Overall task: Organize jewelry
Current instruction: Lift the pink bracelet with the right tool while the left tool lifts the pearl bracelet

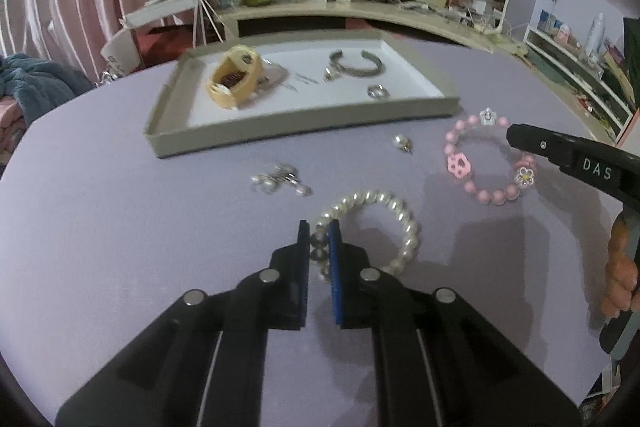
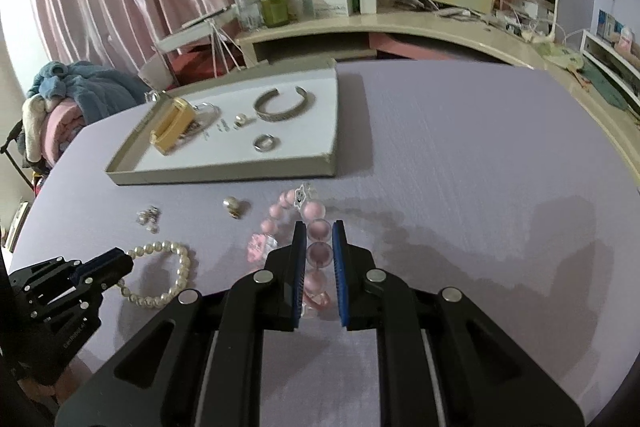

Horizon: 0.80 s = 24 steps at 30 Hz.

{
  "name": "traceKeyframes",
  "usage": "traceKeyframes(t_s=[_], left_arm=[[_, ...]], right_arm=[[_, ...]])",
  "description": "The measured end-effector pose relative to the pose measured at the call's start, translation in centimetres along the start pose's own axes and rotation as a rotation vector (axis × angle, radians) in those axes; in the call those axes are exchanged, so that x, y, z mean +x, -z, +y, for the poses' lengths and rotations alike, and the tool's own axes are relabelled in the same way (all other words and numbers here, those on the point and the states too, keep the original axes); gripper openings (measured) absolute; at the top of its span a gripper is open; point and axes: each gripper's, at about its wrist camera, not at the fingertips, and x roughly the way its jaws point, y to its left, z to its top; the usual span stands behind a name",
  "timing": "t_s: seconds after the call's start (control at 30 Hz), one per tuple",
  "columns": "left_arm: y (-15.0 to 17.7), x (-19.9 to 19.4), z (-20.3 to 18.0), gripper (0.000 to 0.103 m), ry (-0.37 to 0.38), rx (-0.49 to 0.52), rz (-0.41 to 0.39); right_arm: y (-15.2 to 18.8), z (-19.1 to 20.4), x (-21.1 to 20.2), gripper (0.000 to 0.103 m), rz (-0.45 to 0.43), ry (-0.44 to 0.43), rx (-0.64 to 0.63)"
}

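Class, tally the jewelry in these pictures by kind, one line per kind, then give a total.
Bracelets: 4 (pearl bracelet, pink bead bracelet, silver cuff, yellow bangle)
Rings: 1 (silver ring)
Small loose pieces, kind unclear: 4 (pearl stud, pearl cluster, and in the tray a charm and pins)
Total: 9

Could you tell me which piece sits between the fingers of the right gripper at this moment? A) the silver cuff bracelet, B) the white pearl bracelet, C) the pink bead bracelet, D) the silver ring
C: in the right wrist view the right gripper has its fingers closed on either side of the beads of the pink bead bracelet, while the white pearl bracelet is at the left gripper.
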Motion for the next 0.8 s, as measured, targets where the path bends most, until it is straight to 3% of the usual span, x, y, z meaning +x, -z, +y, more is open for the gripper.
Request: traceKeyframes(t_s=[0.37,0.8], left_arm=[[-2.0,-6.6,3.2,0.009,-0.025,-0.045,-0.127],[-3.1,-9.3,5.6,0.009,-0.046,-0.079,-0.178]], right_arm=[[-0.7,2.9,-2.7,0.014,-0.061,-0.016,-0.04],[-1.1,4.0,-3.9,0.014,-0.085,-0.014,-0.057]])
